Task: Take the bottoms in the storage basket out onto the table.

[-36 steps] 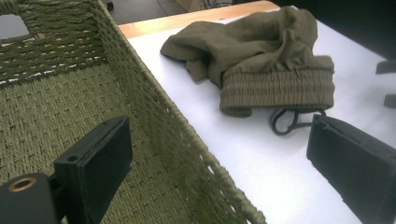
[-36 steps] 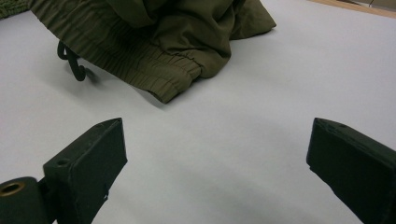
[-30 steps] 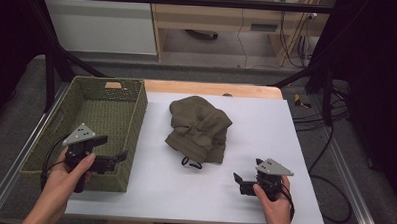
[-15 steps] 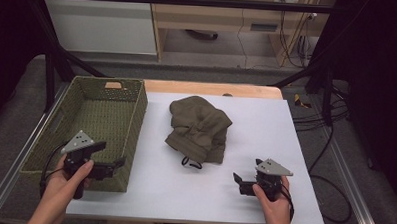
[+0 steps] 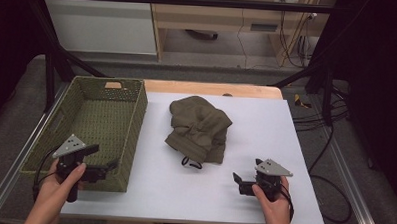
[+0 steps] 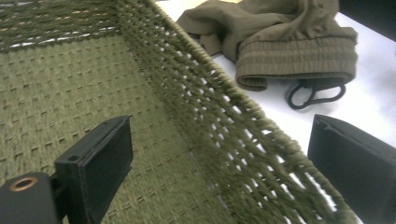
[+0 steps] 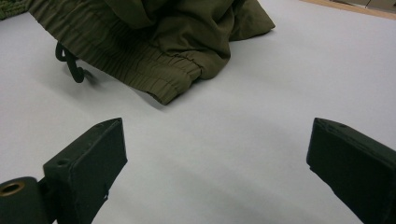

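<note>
1. Since a second ago the left gripper (image 5: pixel 109 166) has drawn back toward the person and a little lower in the high view, from above the basket's floor to its near right corner; the right gripper (image 5: pixel 238 182) and the garment have stayed where they were.
2. The left gripper is held in the person's left hand (image 5: pixel 59 184) at the near right corner of the woven green basket (image 5: pixel 77 100). Its jaws stand wide apart and hold nothing.
3. In the left gripper view one jaw hangs over the basket's woven floor and the other over the white table (image 6: pixel 369 100), with the basket's right wall (image 6: pixel 224 126) running between them.
4. The right gripper sits in the person's right hand (image 5: pixel 273 202) near the front edge of the table (image 5: pixel 266 129), pointing left. Its jaws are also spread wide with nothing between them, bare white table beneath.
5. The olive garment (image 5: pixel 198 127) lies crumpled on the table, just right of the basket and apart from it, toward the far middle.
6. Its ribbed hem (image 7: pixel 140 60) faces the person, and a dark cord loop (image 5: pixel 190 163) pokes out from under that hem onto the table.
7. Both grippers are apart from the garment; the right one is nearer to the hem.
</note>
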Demonstrator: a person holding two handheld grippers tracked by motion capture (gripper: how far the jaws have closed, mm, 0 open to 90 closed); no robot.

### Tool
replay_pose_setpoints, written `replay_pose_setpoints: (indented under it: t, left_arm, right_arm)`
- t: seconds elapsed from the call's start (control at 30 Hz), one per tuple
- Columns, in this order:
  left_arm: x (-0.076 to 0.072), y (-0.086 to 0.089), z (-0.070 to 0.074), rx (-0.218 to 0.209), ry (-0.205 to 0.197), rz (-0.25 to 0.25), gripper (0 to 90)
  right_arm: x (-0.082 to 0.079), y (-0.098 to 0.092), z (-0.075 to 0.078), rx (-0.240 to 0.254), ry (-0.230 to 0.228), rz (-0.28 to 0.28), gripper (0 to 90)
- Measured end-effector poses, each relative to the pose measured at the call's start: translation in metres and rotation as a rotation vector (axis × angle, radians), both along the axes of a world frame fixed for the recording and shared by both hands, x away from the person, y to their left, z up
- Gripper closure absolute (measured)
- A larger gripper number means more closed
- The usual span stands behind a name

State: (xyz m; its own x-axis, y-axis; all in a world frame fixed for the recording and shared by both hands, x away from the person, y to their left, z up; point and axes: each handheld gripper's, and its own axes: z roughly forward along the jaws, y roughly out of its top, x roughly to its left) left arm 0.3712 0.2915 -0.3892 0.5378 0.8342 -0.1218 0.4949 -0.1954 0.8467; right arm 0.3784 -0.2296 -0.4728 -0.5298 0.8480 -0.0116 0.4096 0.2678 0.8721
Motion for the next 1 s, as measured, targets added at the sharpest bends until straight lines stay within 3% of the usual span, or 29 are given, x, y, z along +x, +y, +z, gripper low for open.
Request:
replay_pose_setpoints:
  t: [0.17,0.37,0.63,0.87,1.0]
  left_arm:
    - [0.0001,0.0028,-0.0005,-0.013,-0.007,0.004,6.8]
    - [-0.0015,0.0020,-0.0029,-0.014,-0.015,-0.028,6.8]
    - [-0.0042,0.0006,-0.0058,0.005,-0.043,-0.046,6.8]
    - [0.0010,0.0012,-0.0087,-0.035,-0.010,-0.060,4.9]
    - [0.0003,0.0009,-0.0087,-0.029,-0.020,-0.058,5.9]
  right_arm:
    - [0.0000,0.0006,-0.0007,0.000,-0.006,-0.002,5.3]
    - [0.0000,-0.0007,-0.0008,-0.005,-0.023,-0.014,5.1]
    - [0.0004,-0.0024,-0.0010,0.006,-0.025,-0.019,5.1]
    - [0.0008,-0.0022,-0.0018,0.005,-0.028,-0.011,5.1]
    - [0.0006,-0.0027,-0.0016,0.009,-0.031,-0.010,5.1]
